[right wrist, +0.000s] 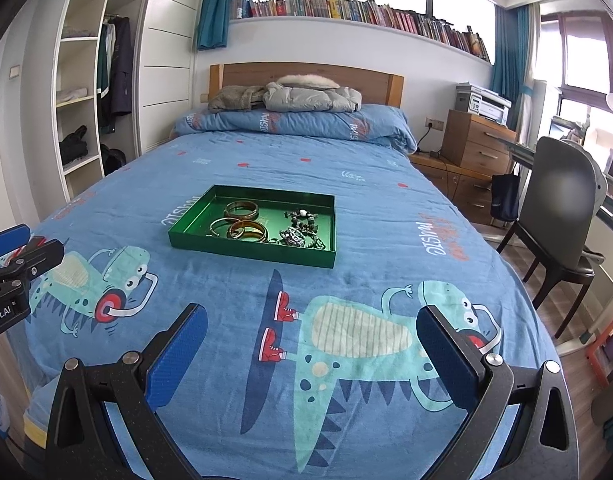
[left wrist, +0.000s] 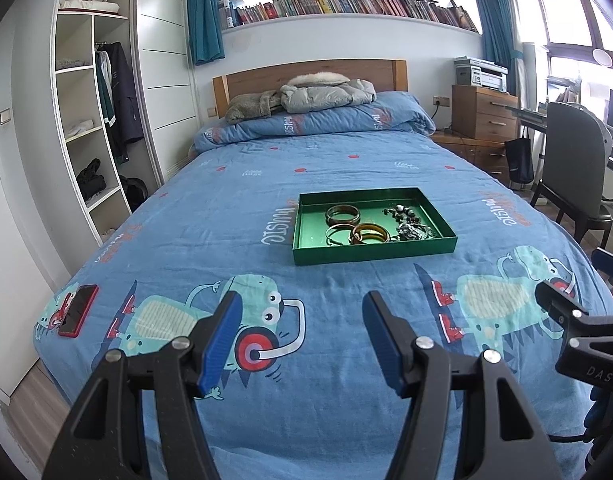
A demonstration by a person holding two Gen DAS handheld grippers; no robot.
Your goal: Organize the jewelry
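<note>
A shallow green tray lies in the middle of the blue bed. Inside it are three bangles: a brown one, a thin metal one and an amber one. Beside them lies a tangle of dark beads and silver chain. My left gripper hovers open over the bedspread, well short of the tray. My right gripper is open too, wider, also near the foot of the bed. Both hold nothing.
A red phone lies at the bed's left edge. A folded duvet and jackets sit by the headboard. An open wardrobe stands left; a dark chair, desk and wooden drawers stand right.
</note>
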